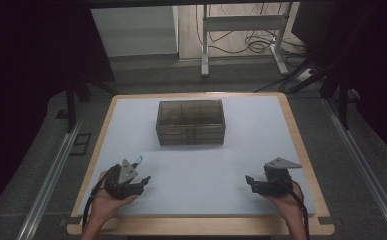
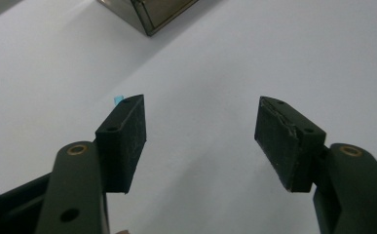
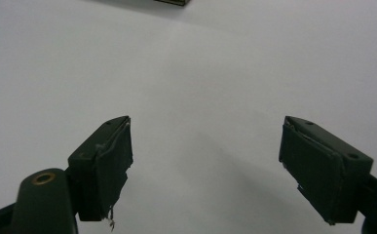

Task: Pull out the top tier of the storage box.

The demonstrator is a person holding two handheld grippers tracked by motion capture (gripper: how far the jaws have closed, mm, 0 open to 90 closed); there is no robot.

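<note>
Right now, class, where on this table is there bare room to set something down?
The widest free patch is the white mat between the box and the two grippers, left and right. Strips left and right of the box are bare too. Only a narrow band lies behind the box. A tiny blue bit sits by the left gripper.

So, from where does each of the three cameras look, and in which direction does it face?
High view: sits above the person's side, looks forward and down on the table; both forearms, the left gripper and the right gripper show.
Left gripper view: rides on the left gripper, looks along its open jaws over the white surface to a corner of the compartment box.
Right gripper view: rides on the right gripper, jaws open, facing the white surface.
Shared: the box shows in the high view and the left gripper view.
</note>
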